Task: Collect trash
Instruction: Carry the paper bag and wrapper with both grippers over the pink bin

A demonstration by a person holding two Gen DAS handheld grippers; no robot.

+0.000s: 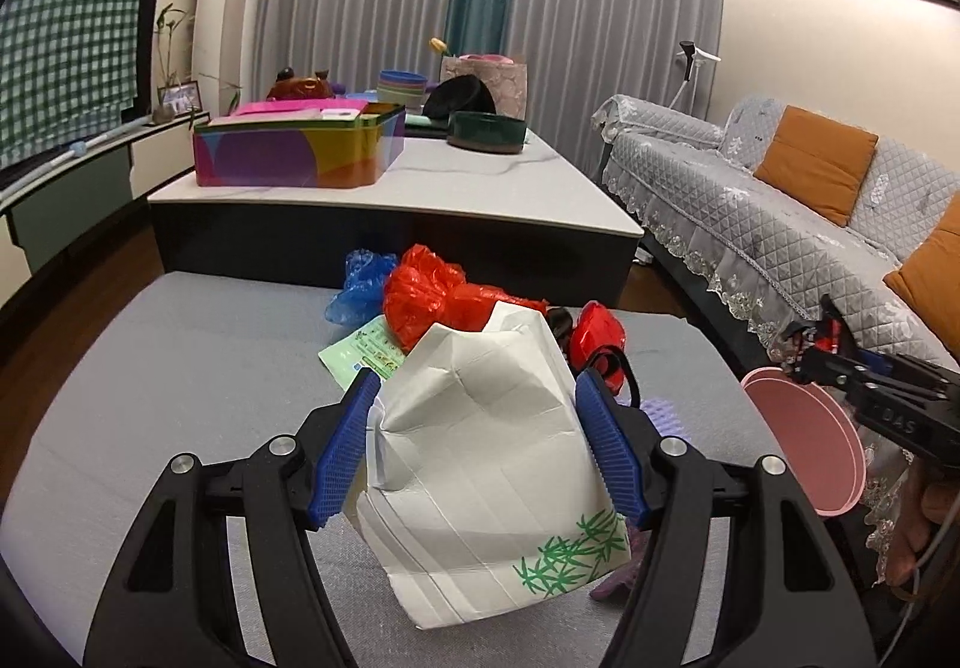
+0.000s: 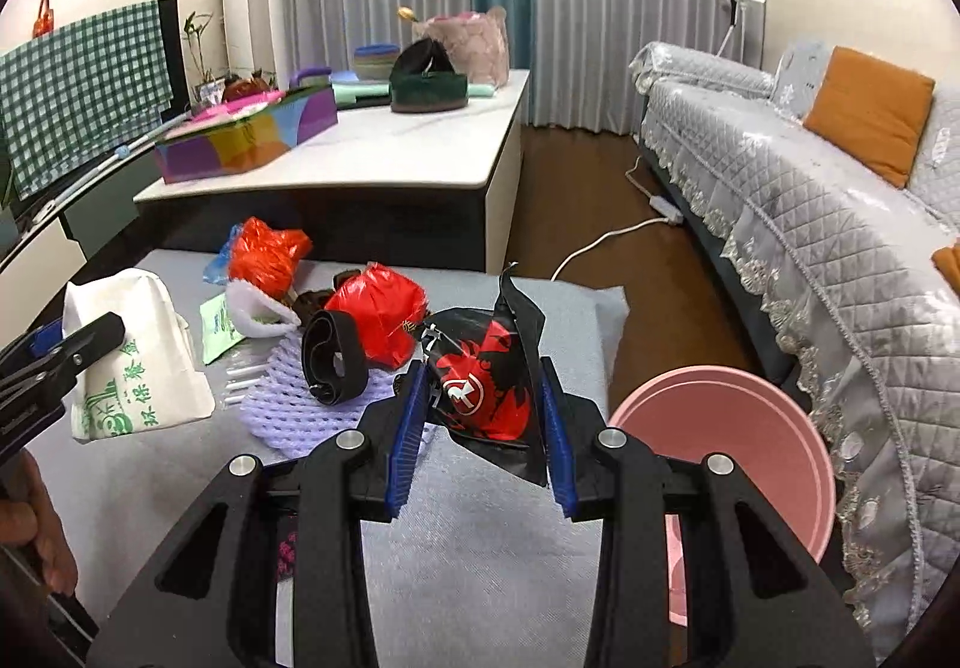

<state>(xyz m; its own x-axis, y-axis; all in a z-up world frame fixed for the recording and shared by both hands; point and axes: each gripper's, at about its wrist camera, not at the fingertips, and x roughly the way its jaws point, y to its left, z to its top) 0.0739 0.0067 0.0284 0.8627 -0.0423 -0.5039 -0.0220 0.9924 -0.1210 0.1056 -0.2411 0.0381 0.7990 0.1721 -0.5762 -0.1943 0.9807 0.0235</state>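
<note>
White paper bag [image 1: 480,464] with a green bamboo print — blue ribbed pads [image 1: 345,452] either side. Black-and-red wrapper [image 2: 489,380], pink bucket [image 2: 738,440], grey mat [image 1: 180,368]. Red [image 1: 426,302] and blue [image 1: 360,284] plastic bags behind — green-checked cloth [image 1: 66,62], orange cushions [image 1: 816,161].

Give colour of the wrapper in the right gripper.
Black with red print, wrapper; clearest in the right wrist view.

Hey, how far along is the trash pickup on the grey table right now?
Nothing visibly binned: what shows of the pink bin looks empty. In hand: the left tool grips a white paper box, and the right tool grips a black-and-red wrapper. Left on the table: red plastic bags, a blue bag, purple foam netting, a green packet.
</note>
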